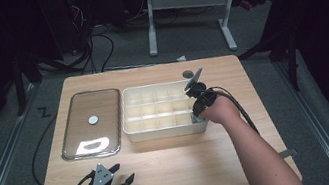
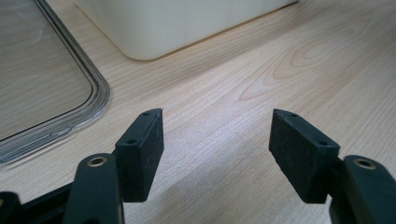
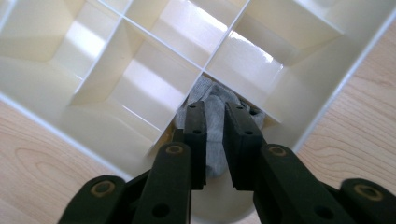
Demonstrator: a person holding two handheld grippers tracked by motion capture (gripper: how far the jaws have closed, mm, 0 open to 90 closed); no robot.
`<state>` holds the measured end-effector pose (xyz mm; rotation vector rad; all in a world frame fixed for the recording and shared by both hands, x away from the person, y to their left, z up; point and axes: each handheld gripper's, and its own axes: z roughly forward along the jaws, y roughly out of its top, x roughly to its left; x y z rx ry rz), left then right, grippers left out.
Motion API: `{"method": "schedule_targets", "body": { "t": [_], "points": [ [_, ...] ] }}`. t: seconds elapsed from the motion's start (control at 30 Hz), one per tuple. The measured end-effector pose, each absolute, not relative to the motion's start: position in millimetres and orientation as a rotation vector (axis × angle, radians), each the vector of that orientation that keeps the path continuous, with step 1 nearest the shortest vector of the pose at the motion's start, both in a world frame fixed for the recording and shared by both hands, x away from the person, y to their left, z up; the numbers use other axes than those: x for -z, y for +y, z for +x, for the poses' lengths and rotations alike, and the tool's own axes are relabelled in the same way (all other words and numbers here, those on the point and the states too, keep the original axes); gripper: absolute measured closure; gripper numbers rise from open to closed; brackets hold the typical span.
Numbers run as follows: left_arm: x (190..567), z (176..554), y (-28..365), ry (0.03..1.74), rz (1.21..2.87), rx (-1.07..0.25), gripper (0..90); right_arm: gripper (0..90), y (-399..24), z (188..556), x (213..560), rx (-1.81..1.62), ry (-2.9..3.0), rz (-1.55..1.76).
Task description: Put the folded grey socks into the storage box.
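A cream box [image 1: 164, 132] divided into several compartments stands mid-table. My right gripper [image 1: 198, 112] points down into its near right corner compartment. In the right gripper view a grey sock [image 3: 205, 91] lies bunched in that compartment of the box [image 3: 46, 93], and part of it runs up between the jaws of my right gripper [image 3: 215, 109], which stand a little apart around it. My left gripper [image 1: 124, 174] rests low over the table's near left part, open with bare wood between its jaws [image 2: 217, 140].
A clear plastic lid [image 1: 93, 104] lies flat to the left of the box, with a small white disc [image 1: 93, 119] on it. The lid's corner [image 2: 42, 84] and the box wall [image 2: 177, 23] lie ahead of the left gripper. Beyond the table stand desk legs and cables.
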<state>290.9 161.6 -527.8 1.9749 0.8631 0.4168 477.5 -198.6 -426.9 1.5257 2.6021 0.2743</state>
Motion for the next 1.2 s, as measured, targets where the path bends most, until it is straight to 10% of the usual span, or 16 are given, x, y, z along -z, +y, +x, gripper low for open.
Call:
{"method": "schedule_targets", "body": {
  "t": [1.2],
  "points": [
    [525.9, 291.9, 158.9, 0.850, 1.982, -0.432, 33.5, 50.0, -214.7, 373.8, 422.0, -0.895, 2.328, 1.338]
  ]
}}
